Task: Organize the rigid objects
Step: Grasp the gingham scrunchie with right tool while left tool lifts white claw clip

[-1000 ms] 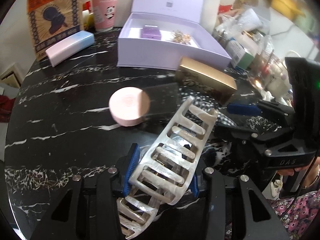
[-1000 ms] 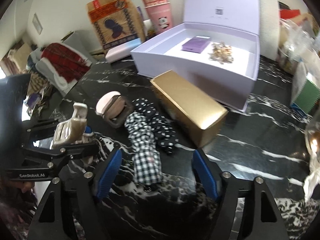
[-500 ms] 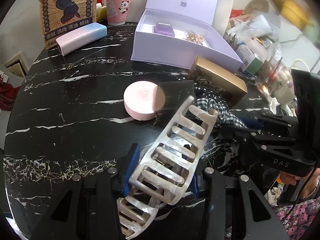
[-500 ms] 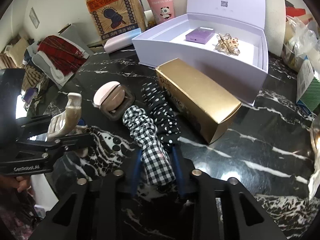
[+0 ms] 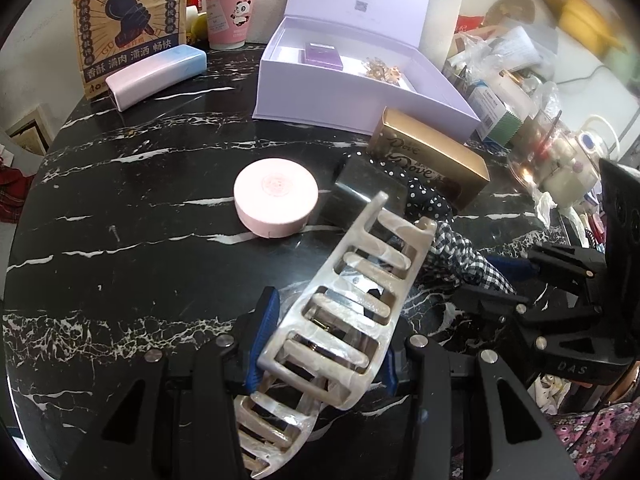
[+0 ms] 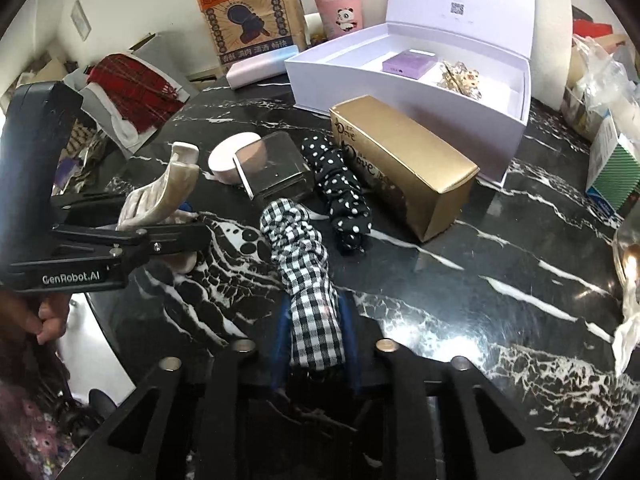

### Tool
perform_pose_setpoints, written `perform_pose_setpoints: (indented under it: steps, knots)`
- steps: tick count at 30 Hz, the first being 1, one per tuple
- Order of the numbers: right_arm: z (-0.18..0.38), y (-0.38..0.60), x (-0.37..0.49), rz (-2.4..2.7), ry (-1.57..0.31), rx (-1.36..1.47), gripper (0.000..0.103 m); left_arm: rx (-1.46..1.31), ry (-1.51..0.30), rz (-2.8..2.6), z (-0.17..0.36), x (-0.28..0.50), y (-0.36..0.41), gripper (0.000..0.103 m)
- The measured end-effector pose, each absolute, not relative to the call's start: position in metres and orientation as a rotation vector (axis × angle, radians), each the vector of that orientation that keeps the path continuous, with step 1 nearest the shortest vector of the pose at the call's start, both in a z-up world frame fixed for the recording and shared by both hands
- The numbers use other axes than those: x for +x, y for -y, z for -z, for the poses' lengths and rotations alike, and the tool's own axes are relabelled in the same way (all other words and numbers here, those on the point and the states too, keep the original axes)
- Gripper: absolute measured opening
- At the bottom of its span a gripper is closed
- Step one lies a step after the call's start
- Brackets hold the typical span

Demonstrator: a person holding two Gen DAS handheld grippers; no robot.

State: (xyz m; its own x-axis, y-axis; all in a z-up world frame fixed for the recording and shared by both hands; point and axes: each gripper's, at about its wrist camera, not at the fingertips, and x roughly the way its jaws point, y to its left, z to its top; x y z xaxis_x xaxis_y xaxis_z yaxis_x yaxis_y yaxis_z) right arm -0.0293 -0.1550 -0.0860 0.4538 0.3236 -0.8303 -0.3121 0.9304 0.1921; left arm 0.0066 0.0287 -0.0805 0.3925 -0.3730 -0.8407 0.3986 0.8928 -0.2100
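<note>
Clamping down now, the right tool [image 6: 312, 344] has gone from spread to pinching the checked scrunchie [image 6: 308, 264] between its fingers; the left tool [image 5: 324, 344] still grips the pearly hair claw [image 5: 352, 304], so both look ready to carry toward the lilac box [image 6: 400, 92] far ahead.

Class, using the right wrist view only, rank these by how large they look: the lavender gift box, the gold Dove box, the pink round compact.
1. lavender gift box, clearly largest even though farthest.
2. gold Dove box.
3. pink round compact, smallest, though a dark square case hides part of it.
</note>
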Motion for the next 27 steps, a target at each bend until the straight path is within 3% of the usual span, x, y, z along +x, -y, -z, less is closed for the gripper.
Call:
perform_pose_setpoints:
  steps: [5,8,27]
  knots:
    - [0.087,0.146,-0.019,-0.398,-1.003,-0.003,0.044,0.027,-1.057,0.477,0.081,0.007,-0.030,0.043]
    - [0.088,0.144,-0.018,-0.375,-0.996,-0.042,0.019,0.023,-1.057,0.466,0.081,0.007,-0.031,0.043]
    - [0.065,0.170,-0.049,-0.321,-0.952,0.013,0.018,0.052,-1.027,0.562,0.065,-0.002,0.002,0.043]
